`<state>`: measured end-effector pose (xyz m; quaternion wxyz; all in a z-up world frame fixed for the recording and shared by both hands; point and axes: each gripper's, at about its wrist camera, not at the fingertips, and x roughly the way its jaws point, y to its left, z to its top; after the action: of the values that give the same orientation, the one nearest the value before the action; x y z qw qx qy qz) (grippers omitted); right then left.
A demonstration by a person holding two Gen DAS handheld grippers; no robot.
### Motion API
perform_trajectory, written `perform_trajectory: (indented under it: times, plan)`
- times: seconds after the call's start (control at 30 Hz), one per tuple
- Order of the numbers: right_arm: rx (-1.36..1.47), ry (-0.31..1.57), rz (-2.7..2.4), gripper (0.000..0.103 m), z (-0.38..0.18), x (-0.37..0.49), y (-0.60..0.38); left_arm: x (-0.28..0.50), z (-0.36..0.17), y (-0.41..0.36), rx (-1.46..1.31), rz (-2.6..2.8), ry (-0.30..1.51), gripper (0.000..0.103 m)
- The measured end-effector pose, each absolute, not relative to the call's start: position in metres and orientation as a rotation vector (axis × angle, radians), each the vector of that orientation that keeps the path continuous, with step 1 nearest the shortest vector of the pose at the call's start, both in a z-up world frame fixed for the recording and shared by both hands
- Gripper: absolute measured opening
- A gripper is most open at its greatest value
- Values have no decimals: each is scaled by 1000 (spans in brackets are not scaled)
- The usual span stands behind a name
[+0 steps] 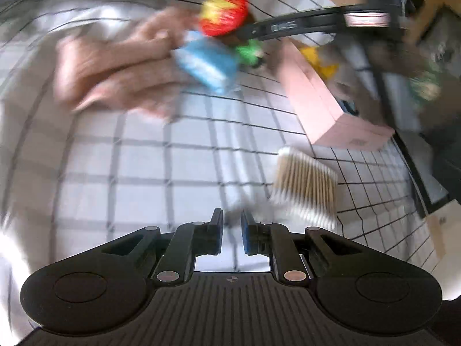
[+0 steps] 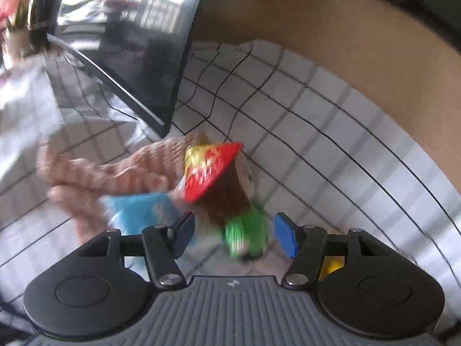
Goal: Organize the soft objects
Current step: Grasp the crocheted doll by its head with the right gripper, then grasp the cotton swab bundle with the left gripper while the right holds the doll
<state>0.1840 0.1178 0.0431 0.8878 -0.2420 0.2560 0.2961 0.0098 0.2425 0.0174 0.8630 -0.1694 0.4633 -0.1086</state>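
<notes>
Checked cloth (image 2: 331, 132) covers the bench ahead of both tools. Right gripper (image 2: 233, 235), wide open and empty, has the doll (image 2: 230, 190) just beyond its jaws, long axis running away from it. Left gripper (image 1: 232, 230), nearly closed and empty, sits well back.

- left gripper (image 1: 232, 226): jaws nearly closed, narrow gap, nothing between
- cotton swab bundle (image 1: 305, 189) just ahead-right on checked cloth (image 1: 144, 173)
- pink box (image 1: 322, 106) beyond
- doll (image 1: 227, 20), blue pack (image 1: 206, 63) on pink knit (image 1: 115, 69), blurred
</notes>
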Motion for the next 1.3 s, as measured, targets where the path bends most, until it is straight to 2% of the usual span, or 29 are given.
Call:
perform_trajectory:
  times: [0.07,0.17,0.2,0.37,0.4,0.43,0.67,0.73,0.83,0.97,1.0,1.03,1.07,1.1,1.13,1.3]
  plan:
    - [-522,577,600,65,37,208,136,-7,19,254,-396,-185,952,15]
    - [-455,654,637,65,33,232,143,-26,21,271,-455,-119,928,15]
    - [-432,663,642,60,33,235,143,-30,21,276,-475,-105,921,15]
    - [-347,738,665,51,35,225,135,-40,21,290,-545,-75,896,15]
    - [-321,757,676,47,36,221,131,-39,21,289,-544,-79,894,15]
    - [-280,782,689,42,37,213,122,-39,23,289,-545,-86,890,15]
    - [-93,818,732,35,49,116,56,-22,27,265,-506,-231,878,15]
    - [-64,833,692,15,47,90,40,-15,25,256,-491,-254,881,15]
    - [-9,836,598,15,45,52,3,-4,25,243,-462,-299,878,15]
    - [-91,787,430,15,41,12,-31,9,31,222,-448,-332,866,15]
    - [-113,783,406,20,40,4,-38,13,35,212,-427,-347,867,15]
    - [-128,775,390,38,37,-4,-46,15,37,202,-398,-356,869,15]
    - [-132,768,392,50,36,-10,-54,17,39,191,-359,-361,874,15]
    - [-127,760,398,71,34,-14,-58,18,40,182,-328,-355,879,15]
    - [-110,746,402,75,33,-17,-63,19,42,173,-299,-344,886,15]
    - [-75,680,454,75,24,-10,-60,18,46,147,-193,-275,921,15]
